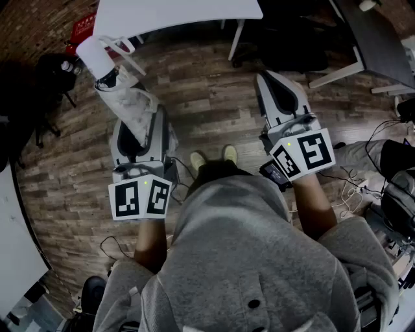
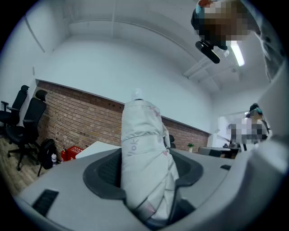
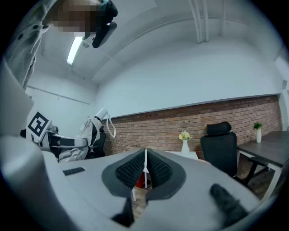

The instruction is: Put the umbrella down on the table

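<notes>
On the band around the umbrella we see a small grey print, but its letters are too distorted to read. The red box at the left end of the white table carries white writing, also too small to read. The umbrella is folded and pale with faint pink marks, and it has a white handle with a wrist loop. It is held over the wooden floor just before the table's near edge, not on the table. The left gripper is clamped on its folded cloth, and the jaws hide its lower end. The right gripper has its jaws closed together, with nothing between them.
</notes>
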Demonstrator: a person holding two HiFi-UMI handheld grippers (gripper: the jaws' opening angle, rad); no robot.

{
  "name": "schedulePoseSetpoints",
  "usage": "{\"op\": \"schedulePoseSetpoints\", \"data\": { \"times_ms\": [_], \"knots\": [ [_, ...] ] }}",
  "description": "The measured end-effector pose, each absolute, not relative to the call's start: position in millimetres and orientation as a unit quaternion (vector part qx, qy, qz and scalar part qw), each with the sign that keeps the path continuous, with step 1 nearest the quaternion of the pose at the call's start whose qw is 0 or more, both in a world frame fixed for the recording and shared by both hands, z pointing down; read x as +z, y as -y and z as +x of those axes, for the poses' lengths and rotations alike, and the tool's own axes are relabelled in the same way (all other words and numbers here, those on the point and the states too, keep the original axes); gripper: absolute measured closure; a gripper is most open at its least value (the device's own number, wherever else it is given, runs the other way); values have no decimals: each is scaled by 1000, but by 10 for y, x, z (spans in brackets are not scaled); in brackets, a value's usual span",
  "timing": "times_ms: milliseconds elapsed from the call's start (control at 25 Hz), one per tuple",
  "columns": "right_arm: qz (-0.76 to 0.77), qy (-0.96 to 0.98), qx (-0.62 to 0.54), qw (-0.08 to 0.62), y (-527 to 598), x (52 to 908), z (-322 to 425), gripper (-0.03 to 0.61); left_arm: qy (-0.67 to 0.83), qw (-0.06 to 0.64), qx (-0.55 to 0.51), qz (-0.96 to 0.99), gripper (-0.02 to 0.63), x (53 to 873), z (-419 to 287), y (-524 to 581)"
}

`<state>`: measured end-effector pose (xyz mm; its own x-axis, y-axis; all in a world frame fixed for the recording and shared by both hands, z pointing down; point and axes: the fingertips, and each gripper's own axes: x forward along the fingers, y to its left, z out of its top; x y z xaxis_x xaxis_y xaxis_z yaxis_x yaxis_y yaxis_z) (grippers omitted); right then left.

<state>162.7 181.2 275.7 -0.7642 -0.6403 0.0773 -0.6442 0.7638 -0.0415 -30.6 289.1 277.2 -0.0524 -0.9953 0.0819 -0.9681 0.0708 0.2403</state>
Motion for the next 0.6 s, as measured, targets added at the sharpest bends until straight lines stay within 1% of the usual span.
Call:
{"op": "schedulePoseSetpoints", "data": {
  "times_ms": [360, 600],
  "knots": [
    [329, 943, 27, 34, -1867, 2750, 1549, 548, 719, 114, -59, 683, 327, 2764, -266, -2877],
    [330, 943, 38, 26, -1985, 2745, 1454, 548, 719, 97, -49, 687, 328, 2733, -338, -2988]
  ]
}}
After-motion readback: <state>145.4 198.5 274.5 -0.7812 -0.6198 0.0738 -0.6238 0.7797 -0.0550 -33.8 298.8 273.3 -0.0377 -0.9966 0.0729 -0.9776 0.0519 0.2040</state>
